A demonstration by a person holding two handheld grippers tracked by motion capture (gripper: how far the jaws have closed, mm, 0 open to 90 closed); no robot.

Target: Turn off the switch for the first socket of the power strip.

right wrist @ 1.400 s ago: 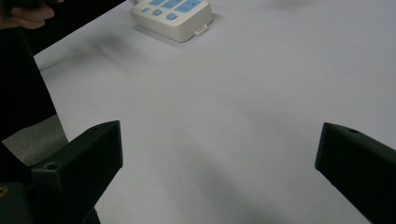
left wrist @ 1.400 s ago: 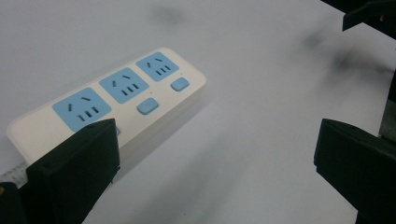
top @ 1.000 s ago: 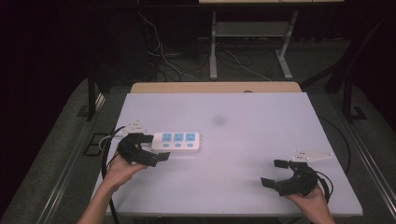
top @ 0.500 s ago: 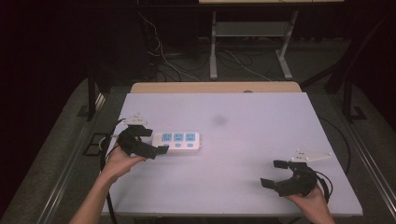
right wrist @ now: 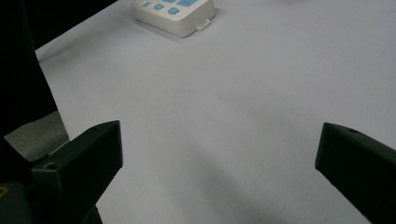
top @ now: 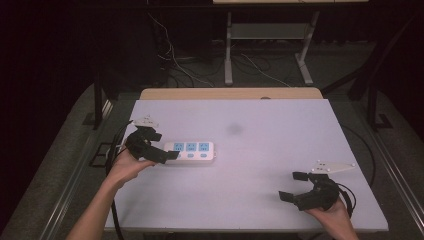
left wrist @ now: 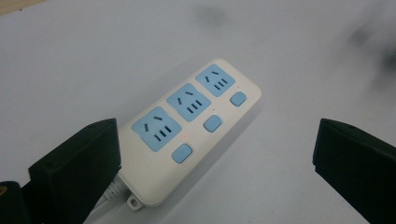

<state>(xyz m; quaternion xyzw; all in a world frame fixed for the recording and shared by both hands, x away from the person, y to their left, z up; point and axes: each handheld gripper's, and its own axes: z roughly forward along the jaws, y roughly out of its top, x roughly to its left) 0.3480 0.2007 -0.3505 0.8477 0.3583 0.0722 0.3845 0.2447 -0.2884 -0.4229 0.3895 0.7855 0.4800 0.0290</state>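
My left gripper (top: pixel 159 146) has drawn back slightly from the power strip (top: pixel 191 150), jaws spread wide, nothing grasped; pickup remains pending.

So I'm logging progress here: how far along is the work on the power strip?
Barely begun. The power strip lies flat on the table, ungripped. In hand: the left hand-held gripper sits open at its cable end. The right hand-held gripper waits open, well apart. Left, probably: closing on the strip and whatever handling follows.
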